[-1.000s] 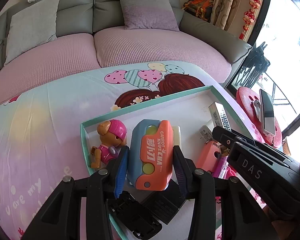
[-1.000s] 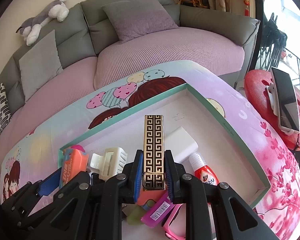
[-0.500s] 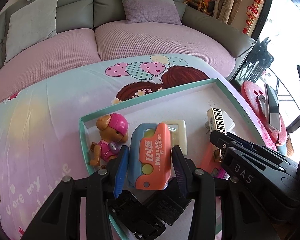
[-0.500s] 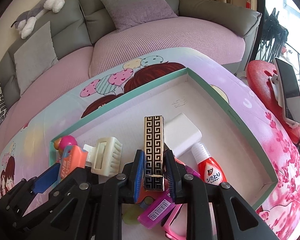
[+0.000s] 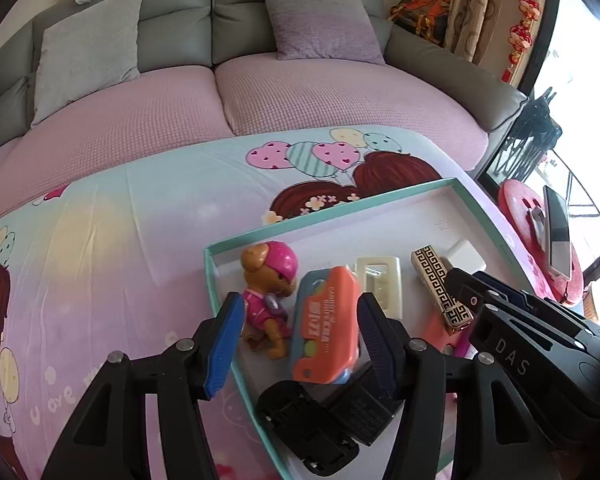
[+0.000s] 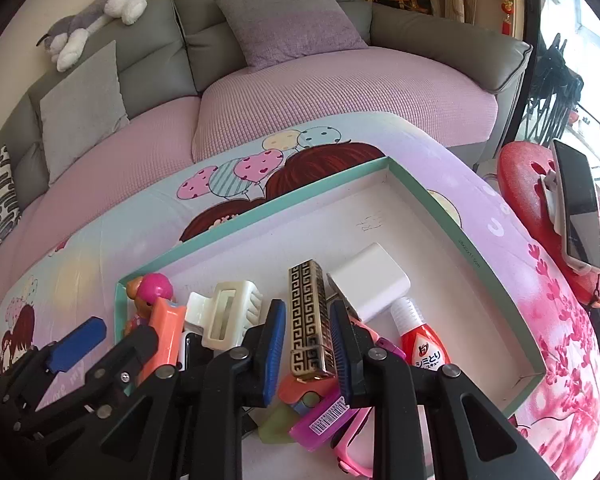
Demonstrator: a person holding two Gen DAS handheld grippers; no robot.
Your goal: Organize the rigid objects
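A shallow teal-rimmed box (image 5: 340,208) lies on the printed cloth and holds several small items. My left gripper (image 5: 300,340) straddles an orange and blue carrot-knife toy (image 5: 328,324). Its jaws are opening, and both blue pads stand clear of the toy, which rests in the box beside a pink-helmeted dog figure (image 5: 268,280). My right gripper (image 6: 308,344) sits around a gold and black patterned case (image 6: 308,320). These jaws are opening too, narrowly. The case lies on the pile with thin gaps to the pads.
Also in the box are a white hair claw (image 6: 228,312), a white charger block (image 6: 372,280), a red bottle (image 6: 424,344), a magenta barcoded item (image 6: 328,416) and black parts (image 5: 308,424). A red stool (image 6: 532,168) carrying a phone (image 6: 576,208) stands right. A sofa (image 6: 340,92) lies behind.
The left jaws have spread well away from the carrot-knife toy. The right jaws have parted slightly from the patterned case, which now lies lower on the pile.
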